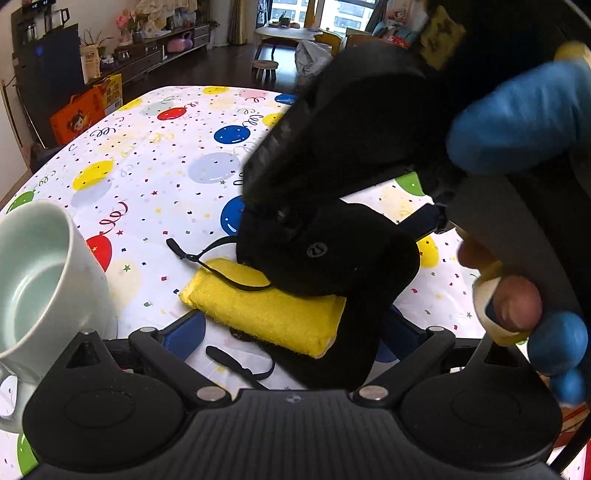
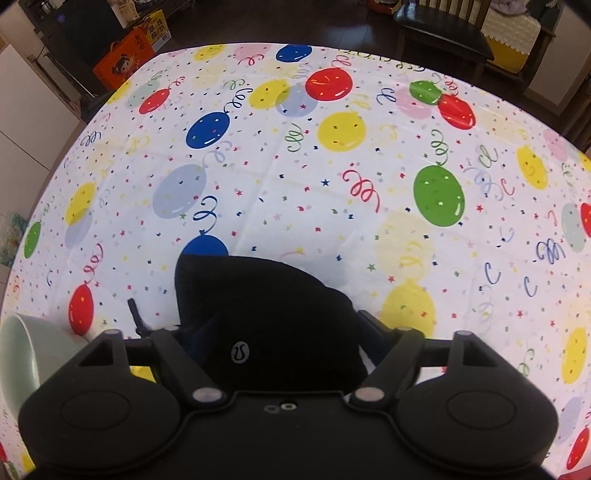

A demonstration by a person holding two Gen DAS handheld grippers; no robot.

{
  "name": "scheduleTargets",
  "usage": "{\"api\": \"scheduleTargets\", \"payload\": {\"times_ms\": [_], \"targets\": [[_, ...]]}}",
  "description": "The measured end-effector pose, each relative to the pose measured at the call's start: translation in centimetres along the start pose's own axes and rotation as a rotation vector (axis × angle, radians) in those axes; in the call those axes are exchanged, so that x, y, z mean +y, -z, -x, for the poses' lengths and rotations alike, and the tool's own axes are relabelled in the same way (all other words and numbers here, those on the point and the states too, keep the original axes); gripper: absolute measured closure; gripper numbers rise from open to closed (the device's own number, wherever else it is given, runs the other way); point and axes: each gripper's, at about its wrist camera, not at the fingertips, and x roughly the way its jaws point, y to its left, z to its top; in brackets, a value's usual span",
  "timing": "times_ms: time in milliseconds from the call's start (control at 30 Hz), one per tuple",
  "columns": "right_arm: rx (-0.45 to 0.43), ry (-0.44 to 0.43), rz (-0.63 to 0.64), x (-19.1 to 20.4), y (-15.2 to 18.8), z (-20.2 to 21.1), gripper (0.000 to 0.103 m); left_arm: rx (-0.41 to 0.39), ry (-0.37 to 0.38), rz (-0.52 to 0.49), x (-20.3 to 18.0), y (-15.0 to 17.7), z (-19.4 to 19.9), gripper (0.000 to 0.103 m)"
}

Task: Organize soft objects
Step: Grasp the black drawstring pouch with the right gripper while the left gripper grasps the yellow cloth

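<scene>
A black soft pouch (image 1: 325,258) with a small round logo lies over a yellow sponge (image 1: 266,310) on the balloon-print tablecloth (image 1: 147,177). Its black cords with toggles trail to the left. My left gripper (image 1: 291,332) is open, its blue-padded fingers on either side of the sponge and pouch. My right gripper (image 2: 275,332) comes down from above, with its jaws on either side of the black pouch (image 2: 266,306); the fingertips are hidden by the fabric. In the left wrist view the right gripper's black body (image 1: 354,122) and a blue-gloved hand (image 1: 517,114) fill the upper right.
A pale green mug (image 1: 40,295) stands on the table at the left, close to my left gripper; its rim shows in the right wrist view (image 2: 22,354). A dark chair (image 2: 443,29) stands beyond the far table edge. Boxes and shelves line the room behind.
</scene>
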Motion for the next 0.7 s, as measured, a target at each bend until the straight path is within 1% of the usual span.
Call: {"api": "scheduleTargets", "payload": {"times_ms": [33,67,133,167,233,267,300,333,367,400,433,533,700], "targets": [[-0.004,0.013,0.008,0.0,0.1,0.1,0.038,-0.005,0.005,0.000,0.1,-0.1,-0.1,0.012],[-0.012,0.025,0.014,0.0,0.3,0.2,0.042,-0.008,0.006,-0.005,0.2,-0.2,-0.1,0.015],[-0.029,0.056,0.031,0.2,0.7,0.6,0.061,-0.019,0.006,-0.014,0.3,-0.3,0.1,0.028],[-0.037,0.066,0.040,0.3,0.9,0.8,0.065,-0.021,0.007,-0.014,0.4,-0.5,-0.2,0.030],[-0.054,0.070,0.041,0.3,1.3,1.4,0.082,-0.023,0.019,-0.015,0.8,-0.6,-0.1,0.038],[-0.062,0.069,0.036,0.3,1.5,1.7,0.085,-0.023,0.022,-0.016,0.9,-0.6,-0.1,0.041],[-0.075,0.066,0.034,0.3,1.8,2.1,0.088,-0.023,0.030,-0.015,1.1,-0.6,0.0,0.048],[-0.087,0.060,0.036,0.4,2.1,2.6,0.090,-0.023,0.040,-0.012,1.4,-0.6,0.1,0.052],[-0.103,0.062,0.041,0.6,2.4,3.0,0.092,-0.021,0.041,-0.012,1.6,-0.6,0.2,0.054],[-0.126,0.071,0.043,0.7,2.8,3.6,0.095,-0.020,0.051,-0.010,1.9,-0.6,0.3,0.058],[-0.148,0.072,0.040,0.8,3.1,4.3,0.096,-0.020,0.065,-0.006,2.2,-0.6,0.3,0.060],[-0.203,0.069,0.034,1.1,4.1,6.1,0.096,-0.017,0.088,-0.004,2.8,-0.3,0.5,0.064],[-0.281,0.080,0.022,1.1,5.5,9.1,0.097,-0.015,0.146,-0.006,3.2,0.0,1.7,0.065]]}}
